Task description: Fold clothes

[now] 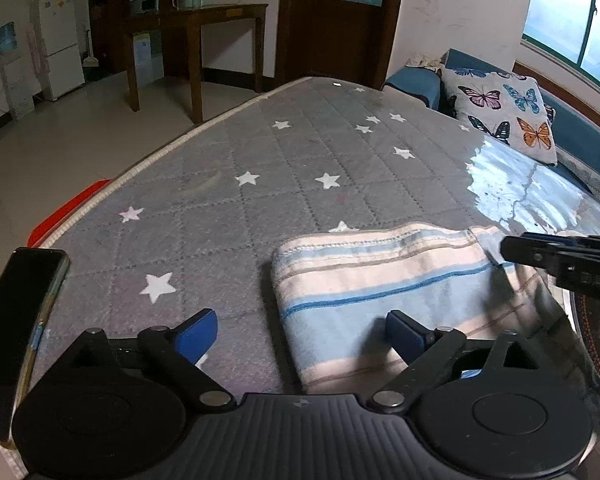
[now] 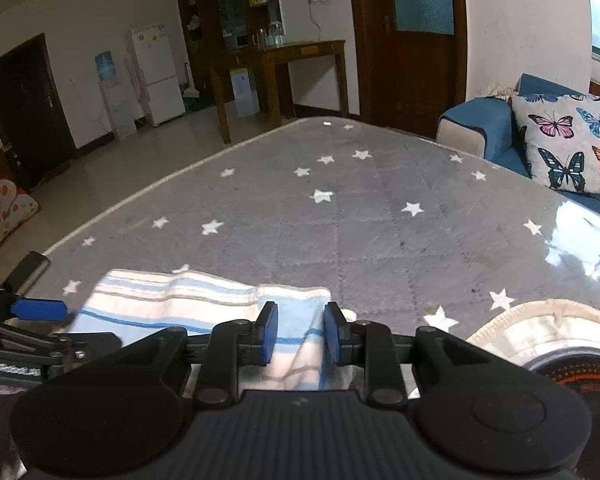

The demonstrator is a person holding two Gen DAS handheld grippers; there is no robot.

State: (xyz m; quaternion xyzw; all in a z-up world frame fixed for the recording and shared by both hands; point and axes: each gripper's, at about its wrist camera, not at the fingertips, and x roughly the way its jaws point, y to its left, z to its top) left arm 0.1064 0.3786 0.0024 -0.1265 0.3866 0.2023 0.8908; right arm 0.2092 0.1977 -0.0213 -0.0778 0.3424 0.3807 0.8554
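1. While the left gripper (image 1: 302,334) hangs with its jaws spread wide and nothing pinched, its right pad (image 1: 406,336) sits over the near part of the folded cloth (image 1: 380,280) and its left pad over bare table.
2. Only the right wrist view shows the right gripper (image 2: 300,330) from behind: its jaws stand narrow, with a raised fold of the cloth (image 2: 204,304) between the blue pads; whether the pads press on it cannot be told.
3. From the left wrist view that same gripper (image 1: 512,250) enters from the right edge, its tip over the cloth's far right corner and hiding part of it.
4. That cloth, striped blue and cream, lies folded on the near side of the table (image 1: 300,160), which has a grey starred cover under a glossy sheet.
5. A phone (image 1: 16,320) lies at the table's left edge, large in the left view and only a sliver (image 2: 30,268) in the right.
6. Just right of the right gripper, a cream-rimmed round thing (image 2: 548,320) shows, blurred.
7. Beyond the table, a butterfly pillow (image 1: 500,112) leans on a blue sofa (image 2: 480,128).
8. Farther back stand a wooden desk (image 1: 196,24), a dark door (image 2: 416,48) and a white fridge (image 2: 158,72).
9. At the far left, the right view alone shows a spotted play tent (image 2: 4,212) on the floor.
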